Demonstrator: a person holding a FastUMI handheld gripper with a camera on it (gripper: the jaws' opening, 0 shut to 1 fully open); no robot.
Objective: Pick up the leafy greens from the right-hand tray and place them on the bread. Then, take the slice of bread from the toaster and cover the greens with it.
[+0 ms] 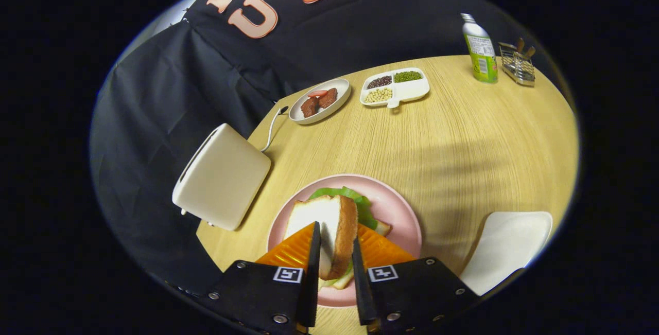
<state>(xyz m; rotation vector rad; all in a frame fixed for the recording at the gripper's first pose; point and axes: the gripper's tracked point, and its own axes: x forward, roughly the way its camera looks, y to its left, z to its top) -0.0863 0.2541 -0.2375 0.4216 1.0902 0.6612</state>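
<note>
Gripper (336, 252) closed on upright bread slice (329, 232), both fingers pressing its sides, above pink plate (401, 211). Leafy greens (355, 202) lie on lower bread (382, 228) beneath. Toaster (221, 176) stands beside plate on bench (463, 134). White tray (507, 245) lies nearby.

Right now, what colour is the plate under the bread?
Pink plate, clearest in the gripper view.

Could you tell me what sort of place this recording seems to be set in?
Likely a staged kitchen-table setup inside a recording booth: a round wooden table holds a toaster, a pink plate and a divided tray of beans. The gripper is shut on a bread slice over the greens.
</note>
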